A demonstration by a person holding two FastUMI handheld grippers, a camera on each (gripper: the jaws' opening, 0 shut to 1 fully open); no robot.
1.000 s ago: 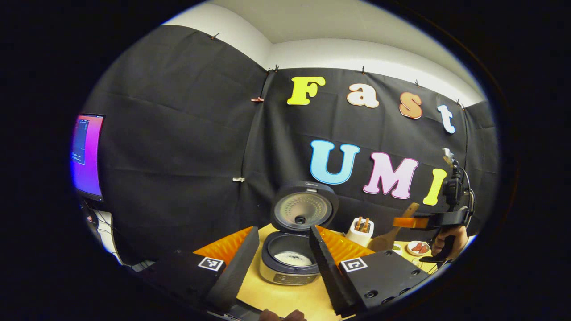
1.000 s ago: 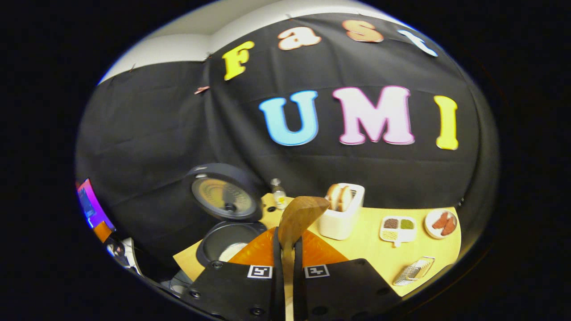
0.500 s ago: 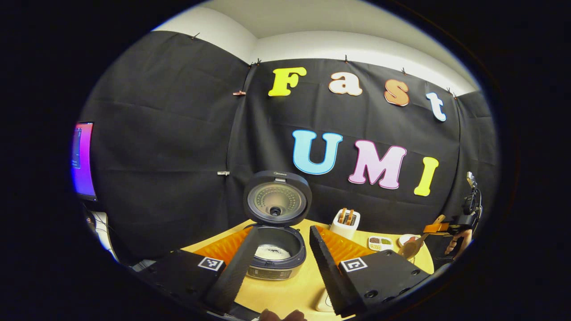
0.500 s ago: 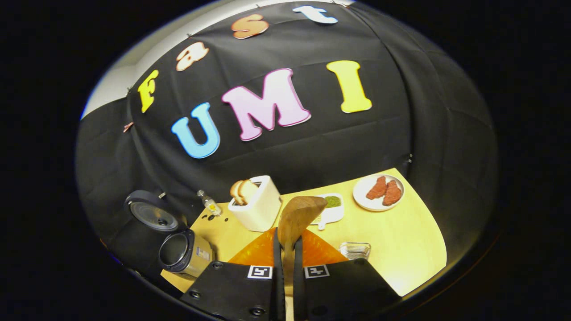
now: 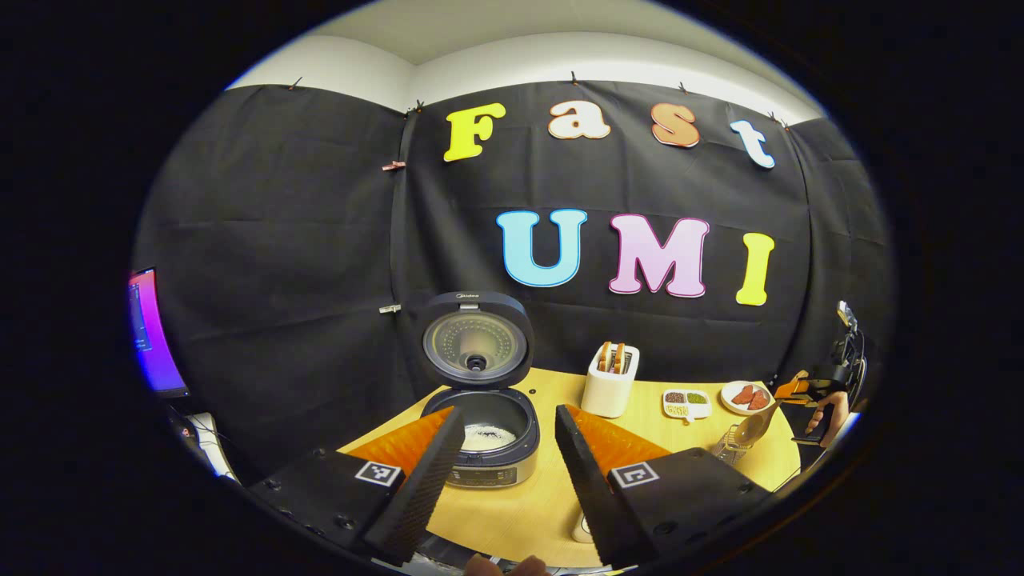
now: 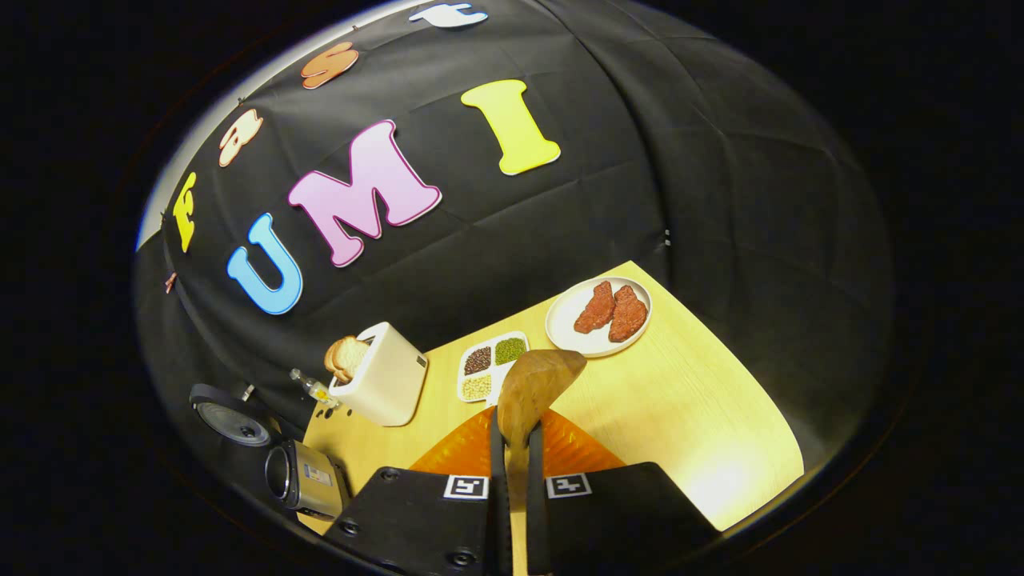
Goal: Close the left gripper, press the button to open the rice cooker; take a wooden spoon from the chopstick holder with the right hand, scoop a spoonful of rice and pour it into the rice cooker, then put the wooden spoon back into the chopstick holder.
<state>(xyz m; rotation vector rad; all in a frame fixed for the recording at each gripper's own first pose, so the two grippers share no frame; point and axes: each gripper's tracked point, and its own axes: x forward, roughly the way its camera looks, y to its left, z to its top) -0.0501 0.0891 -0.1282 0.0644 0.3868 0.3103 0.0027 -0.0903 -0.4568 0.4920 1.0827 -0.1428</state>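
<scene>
We see a pale wooden table (image 6: 688,408) across the lower frame. On it stand the open rice cooker (image 5: 488,436) at lower centre, a toaster (image 6: 384,376), a divided dish (image 6: 490,364) of grains, a plate (image 6: 572,332) with two red pieces, and a clear container (image 5: 730,442) at lower right.

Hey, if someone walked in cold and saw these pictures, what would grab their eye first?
Probably the dark round rice cooker at the yellow table's left end, lid up, white rice inside. Next, the brown wooden spoon clamped in the right gripper above the table, near a white plate of red meat pieces.
</scene>
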